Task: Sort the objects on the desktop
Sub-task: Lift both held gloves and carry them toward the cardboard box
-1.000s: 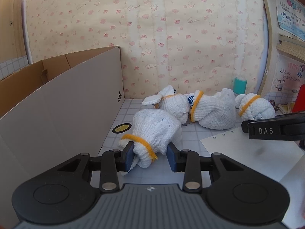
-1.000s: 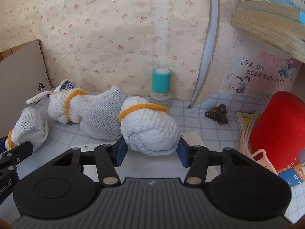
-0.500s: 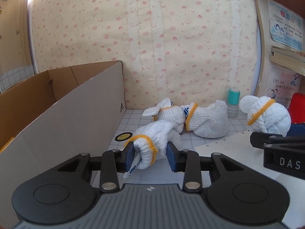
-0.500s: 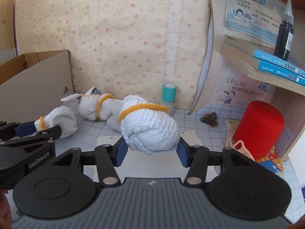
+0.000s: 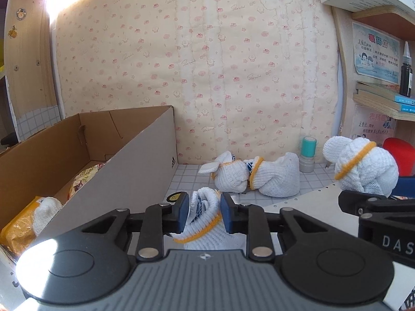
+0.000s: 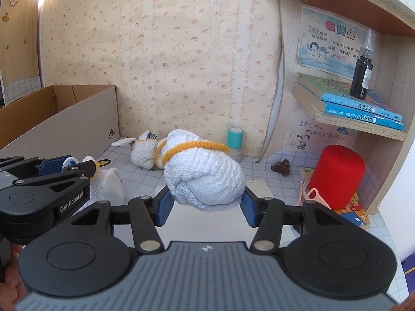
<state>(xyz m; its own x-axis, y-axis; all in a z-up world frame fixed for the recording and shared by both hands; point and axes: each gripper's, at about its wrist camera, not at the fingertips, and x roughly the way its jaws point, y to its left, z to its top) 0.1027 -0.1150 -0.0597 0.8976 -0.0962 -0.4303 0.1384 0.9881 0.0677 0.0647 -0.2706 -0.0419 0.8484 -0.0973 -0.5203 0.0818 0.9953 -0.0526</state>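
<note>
Our left gripper (image 5: pixel 203 213) is clamped on a white knitted glove bundle (image 5: pixel 205 223) with an orange cuff band, held above the checked desk just right of the cardboard box (image 5: pixel 145 178), whose side carries the adidas logo (image 5: pixel 173 164). Inside the box we see yellow snack packets (image 5: pixel 23 225); their print is too small to read. Our right gripper (image 6: pixel 206 206) squeezes a second glove bundle (image 6: pixel 205 178) over a white sheet of paper (image 6: pixel 215 233). Two more glove bundles (image 5: pixel 255 178) lie together by the wall, near a teal-capped stamp (image 5: pixel 308 155). From the right wrist view we read "GenRobot.AI" on the left gripper's body; from the left wrist view, "DAS" on the right one. The shelf holds blue books (image 6: pixel 363 108), a dark dropper bottle (image 6: pixel 361 75) and a poster (image 6: pixel 334 44) headed 表扬信. A red cylinder (image 6: pixel 337 176) stands below.
</note>
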